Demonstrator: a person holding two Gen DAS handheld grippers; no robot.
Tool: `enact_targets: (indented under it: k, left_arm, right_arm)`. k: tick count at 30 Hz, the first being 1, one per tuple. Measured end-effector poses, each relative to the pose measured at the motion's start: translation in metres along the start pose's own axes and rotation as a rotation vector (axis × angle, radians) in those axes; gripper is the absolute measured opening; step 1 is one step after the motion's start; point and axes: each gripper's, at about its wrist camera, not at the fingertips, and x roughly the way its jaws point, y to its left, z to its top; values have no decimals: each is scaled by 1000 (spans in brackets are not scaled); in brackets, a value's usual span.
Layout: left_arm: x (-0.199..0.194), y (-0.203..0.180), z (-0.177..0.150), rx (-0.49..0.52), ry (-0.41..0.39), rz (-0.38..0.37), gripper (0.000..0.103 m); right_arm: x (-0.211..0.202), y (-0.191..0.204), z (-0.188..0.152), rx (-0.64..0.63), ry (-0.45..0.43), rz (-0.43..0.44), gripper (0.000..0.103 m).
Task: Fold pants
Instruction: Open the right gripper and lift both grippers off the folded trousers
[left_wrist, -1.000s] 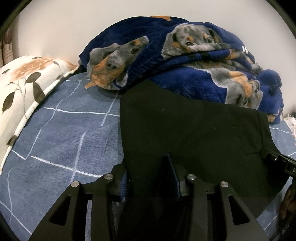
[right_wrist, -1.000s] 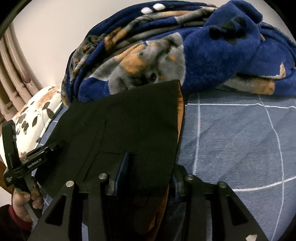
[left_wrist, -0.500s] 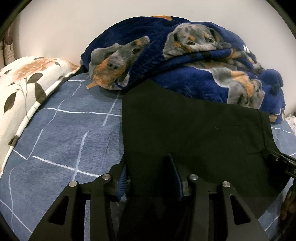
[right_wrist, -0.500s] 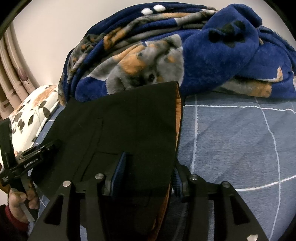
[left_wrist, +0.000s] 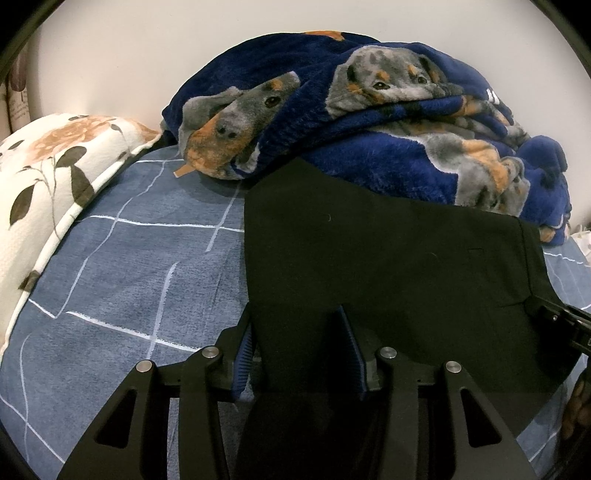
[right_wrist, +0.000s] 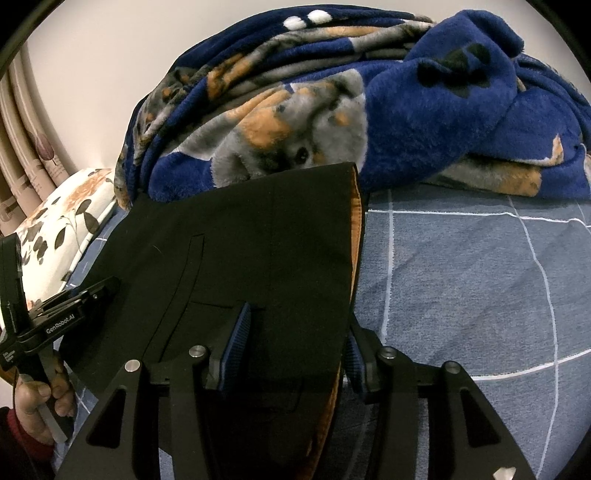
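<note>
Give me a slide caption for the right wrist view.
Folded black pants with orange lining lie on blue checked bedsheet before a dog-print fleece blanket.

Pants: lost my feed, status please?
Left tongs open, right tongs just eased open, cloth between both. Pants flat on bedsheet, far edge against dog blanket.

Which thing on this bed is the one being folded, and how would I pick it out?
Start at the bed sheet, blue with white grid lines. In front of the heaped dog-print blanket lie the pants. They are the only plain black thing there, flat, with an orange lining showing along one edge.
</note>
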Motion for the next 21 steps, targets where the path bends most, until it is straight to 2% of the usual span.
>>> enact_targets:
  k: [11, 16, 18, 19, 20, 21]
  left_arm:
    - [0, -1, 0, 5, -3, 12, 48]
    - [0, 0, -1, 5, -9, 31, 53]
    - [-2, -1, -2, 4, -13, 52, 58]
    - [-2, -1, -2, 3, -16, 60, 64]
    - [-4, 0, -2, -2, -21, 77, 66]
    - [-6, 1, -3, -8, -29, 94, 69]
  right_arm:
    - [-1, 2, 0, -8, 0, -16, 48]
    - [0, 3, 1, -11, -1, -28, 51]
    - [0, 2, 1, -6, 0, -36, 56]
    - [0, 1, 1, 0, 1, -40, 63]
    - [2, 0, 3, 6, 8, -35, 76]
    - [4, -1, 4, 11, 27, -16, 79]
